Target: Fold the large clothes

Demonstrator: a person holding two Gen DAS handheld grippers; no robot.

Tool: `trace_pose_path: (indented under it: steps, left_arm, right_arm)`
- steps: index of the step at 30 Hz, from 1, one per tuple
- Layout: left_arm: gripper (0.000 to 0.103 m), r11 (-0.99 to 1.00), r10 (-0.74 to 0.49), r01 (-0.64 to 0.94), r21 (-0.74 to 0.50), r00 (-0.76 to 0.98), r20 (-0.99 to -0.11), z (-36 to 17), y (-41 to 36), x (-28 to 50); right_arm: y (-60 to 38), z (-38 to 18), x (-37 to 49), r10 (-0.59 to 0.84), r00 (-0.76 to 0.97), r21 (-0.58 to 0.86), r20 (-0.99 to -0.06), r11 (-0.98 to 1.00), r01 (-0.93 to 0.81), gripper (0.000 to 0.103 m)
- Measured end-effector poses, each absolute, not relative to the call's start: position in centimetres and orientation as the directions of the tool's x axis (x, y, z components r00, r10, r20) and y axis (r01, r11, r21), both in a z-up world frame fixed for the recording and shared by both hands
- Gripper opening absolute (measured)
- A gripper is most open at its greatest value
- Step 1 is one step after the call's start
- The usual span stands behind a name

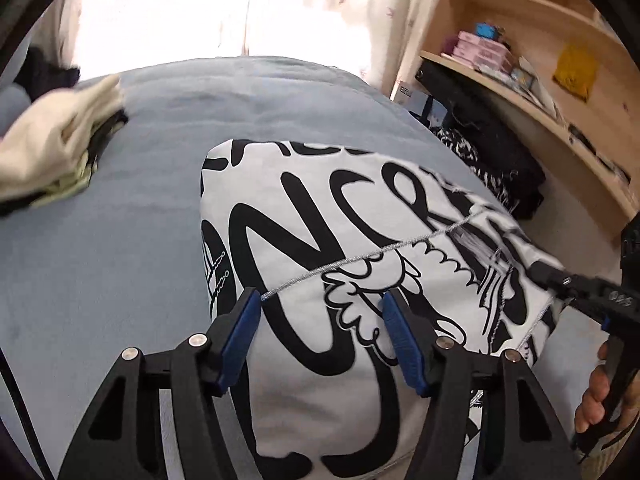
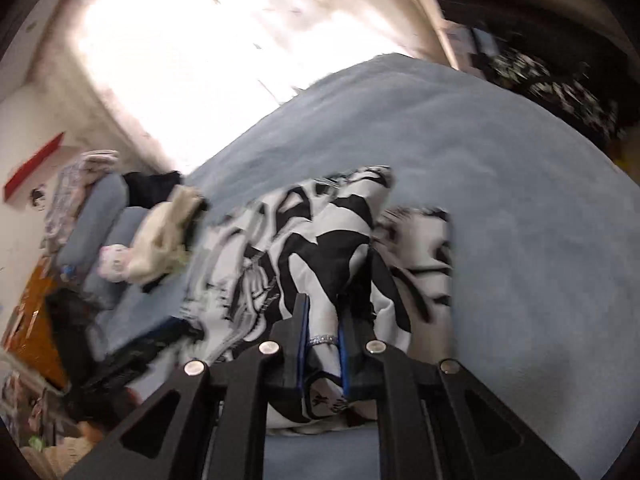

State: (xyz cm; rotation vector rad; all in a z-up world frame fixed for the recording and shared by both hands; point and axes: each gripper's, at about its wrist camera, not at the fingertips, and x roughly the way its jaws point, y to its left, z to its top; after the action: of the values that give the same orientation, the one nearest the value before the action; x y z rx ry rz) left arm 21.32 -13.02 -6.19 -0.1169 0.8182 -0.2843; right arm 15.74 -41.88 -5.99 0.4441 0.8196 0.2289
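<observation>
White-and-black printed cotton garment (image 1: pixel 320 240), large graffiti lettering, lay partly folded on the grey-blue fleece bed cover (image 1: pixel 120 240), with a silver-stitched hem (image 1: pixel 360 258) running diagonally across its top layer.

Right gripper (image 2: pixel 324 344): fingers were pressed nearly together, pinching a bunched fold of the garment (image 2: pixel 320 240) at its stitched edge, cloth visibly clamped between the blue pads. In the left wrist view the right gripper (image 1: pixel 560 280) sat at the garment's right corner, hand (image 1: pixel 600 396) on the handle.

Left gripper (image 1: pixel 320 316): fingers were spread, nothing between the pads; it hovered over the garment's near-left portion, left fingertip (image 1: pixel 250 300) just beside the hem's left end.

Key relation: the hem ran from the left gripper's tip across to the right gripper, so the garment's edge spanned both. My read: the left needed to close on that hem end before any lift.

Cream cloth pile (image 1: pixel 52 148) lay well apart, left of the garment.
</observation>
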Motion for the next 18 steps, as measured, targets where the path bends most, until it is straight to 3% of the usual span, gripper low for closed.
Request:
trace_pose_path:
  steps: [5,10,14,18]
  left_arm:
    - [0.062,0.970,-0.219,0.231,-0.083,0.662,-0.717,-7.8,-16.0,21.8]
    - [0.063,0.973,-0.123,0.225,0.048,0.688,-0.715,-9.0,-17.8,21.6]
    - [0.064,0.975,-0.166,0.223,-0.016,0.672,-0.722,-8.3,-16.8,21.6]
    - [0.065,0.958,-0.283,0.224,-0.180,0.627,-0.726,-6.7,-14.4,21.7]
  right_arm:
    - [-44.2,-12.4,16.9,0.341,0.604,0.483,-0.721,0.872,0.085,0.012]
    - [-43.7,-12.9,17.5,0.289,0.592,0.421,-0.752,0.902,0.093,0.012]
    - [-43.2,-12.5,17.6,0.263,0.575,0.373,-0.775,0.925,0.079,0.015]
    - [-43.1,-11.8,17.8,0.258,0.554,0.361,-0.791,0.929,0.082,0.018]
